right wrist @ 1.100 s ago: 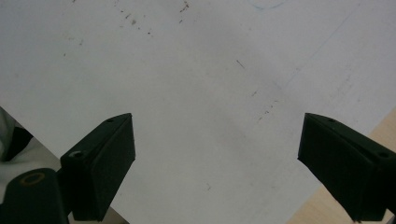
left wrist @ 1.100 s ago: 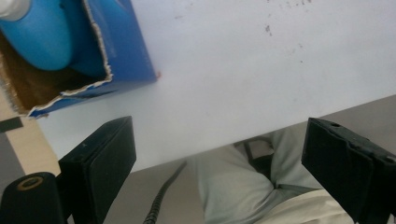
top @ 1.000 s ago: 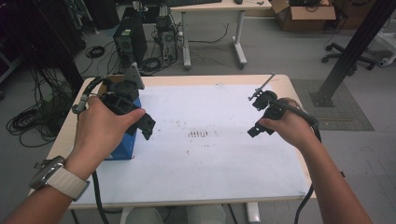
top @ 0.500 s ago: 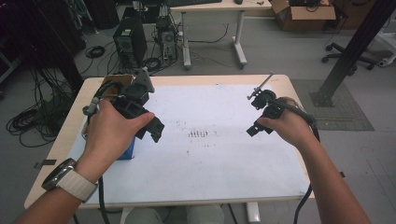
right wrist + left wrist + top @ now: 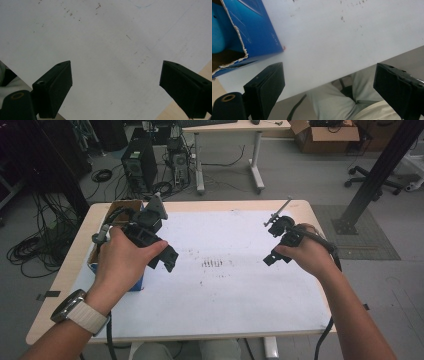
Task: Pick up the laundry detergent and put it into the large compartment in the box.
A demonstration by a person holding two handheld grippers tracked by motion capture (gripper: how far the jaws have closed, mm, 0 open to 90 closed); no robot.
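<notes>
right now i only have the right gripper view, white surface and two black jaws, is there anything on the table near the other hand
Observer: Yes. A blue box sits at the table's left edge, partly under the left hand.
Operator: is the box closed
Observer: No. In the left gripper view its top is torn open, with a ragged cardboard edge.
Operator: is the left gripper holding it
Observer: No. The left gripper has its jaws wide apart with nothing between them, beside the box.
</notes>
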